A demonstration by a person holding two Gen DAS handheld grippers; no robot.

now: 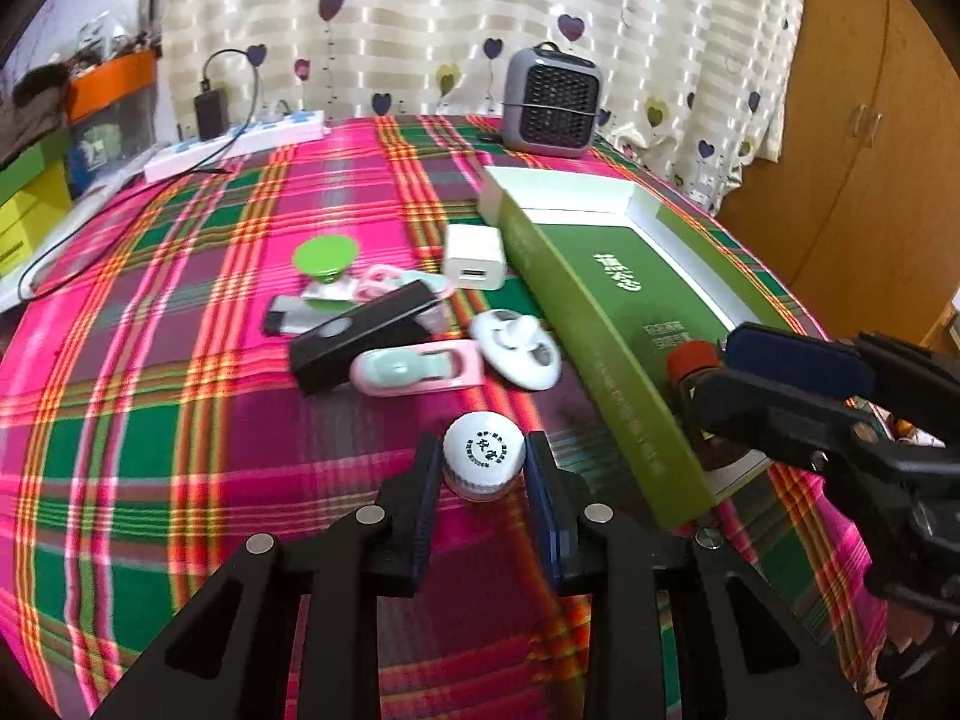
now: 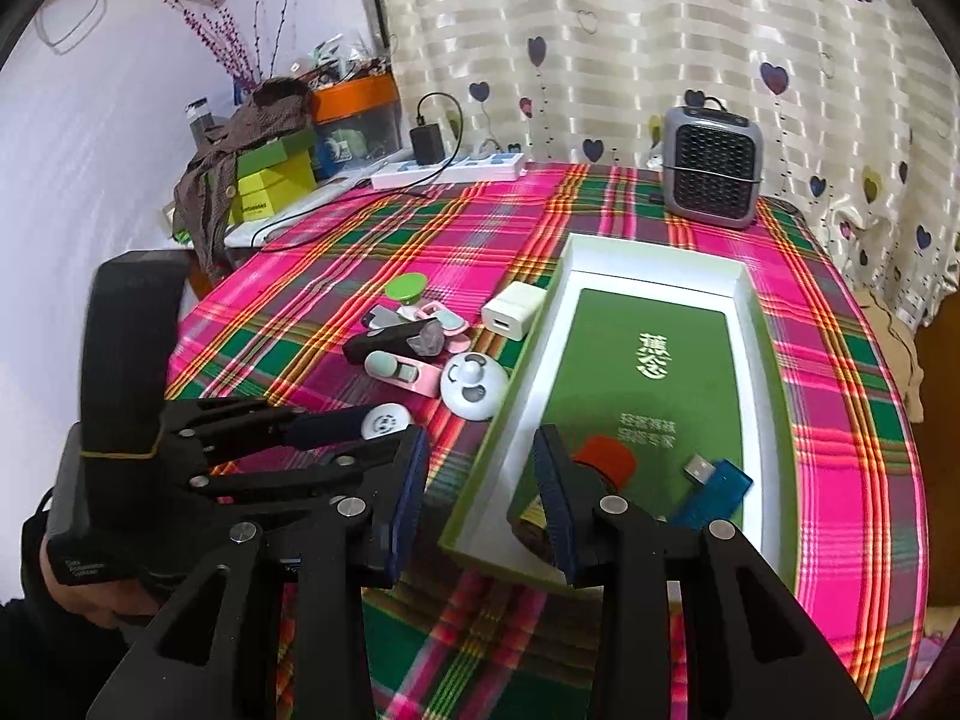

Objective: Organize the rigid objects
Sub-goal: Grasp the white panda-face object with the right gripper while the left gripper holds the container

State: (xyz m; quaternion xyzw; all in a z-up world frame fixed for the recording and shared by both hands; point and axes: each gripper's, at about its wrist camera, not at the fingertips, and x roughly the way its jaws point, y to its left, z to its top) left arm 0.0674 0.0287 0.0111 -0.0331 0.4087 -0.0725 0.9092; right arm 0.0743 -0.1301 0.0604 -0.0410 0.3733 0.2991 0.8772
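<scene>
The left tongs [image 1: 483, 468] pinch a small white-capped bottle [image 1: 483, 456], one blue pad against each side of the cap, just above the plaid desk [image 1: 180, 450]. From the right wrist view the same bottle [image 2: 387, 422] shows at the left tongs' tips, near the box's left wall.

The right tongs [image 2: 482, 468] stand spread, with nothing between the pads. They hover over the near left corner of the green box [image 2: 774, 396]: the left pad is outside the wall, the right pad inside, just beside a red-capped bottle [image 2: 606, 457] lying in the box. Whether that pad touches the bottle I cannot tell. A blue USB stick [image 2: 711, 483] lies in the box to its right.

Left of the box sits a loose cluster: a white charger [image 1: 474, 256], a round white piece [image 1: 517, 351], a pink clip [image 1: 420, 367], a black bar [image 1: 366, 339] and a green disc [image 1: 326, 255].
</scene>
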